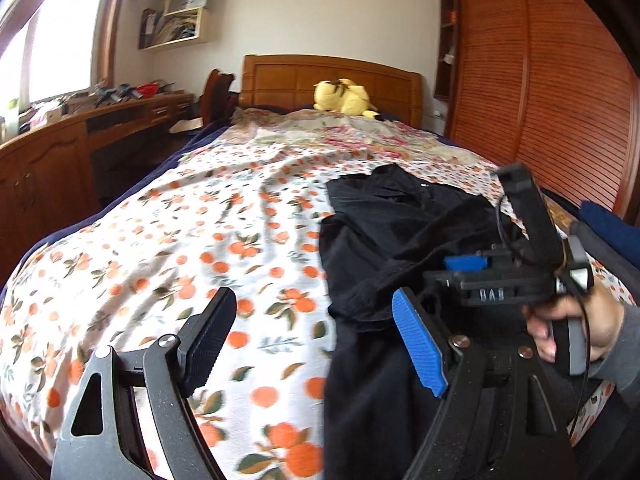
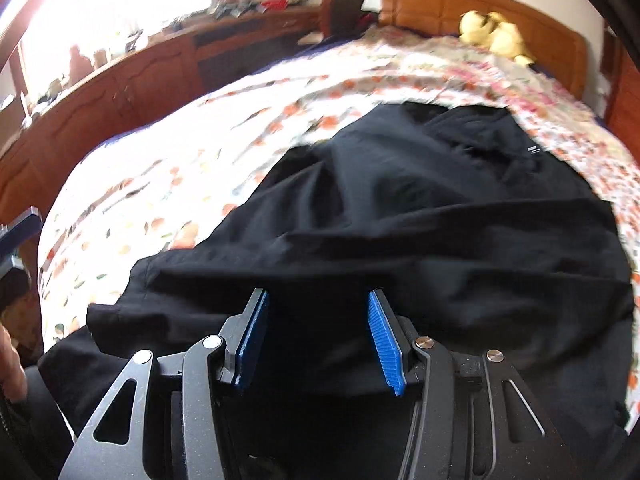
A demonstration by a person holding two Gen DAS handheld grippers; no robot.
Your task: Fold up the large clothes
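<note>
While both grippers, left gripper [image 1: 316,344] and right gripper [image 2: 318,340], are hanging apart and empty, I'm judging the black garment [image 2: 420,216] on the bed [image 1: 168,240] soft, limp, light; I'm taking its near hem by the bed's near edge.

Ahead of my right gripper [image 2: 316,340] the bedspread [image 2: 168,168] smears into streaks. The black garment [image 2: 420,220] runs under its jaws and off the frame's bottom. My other gripper [image 2: 16,236] is cut off at the left edge.

One black garment [image 1: 384,236], one yellow plush toy [image 1: 346,97], two claws, one bed [image 1: 224,216]
</note>
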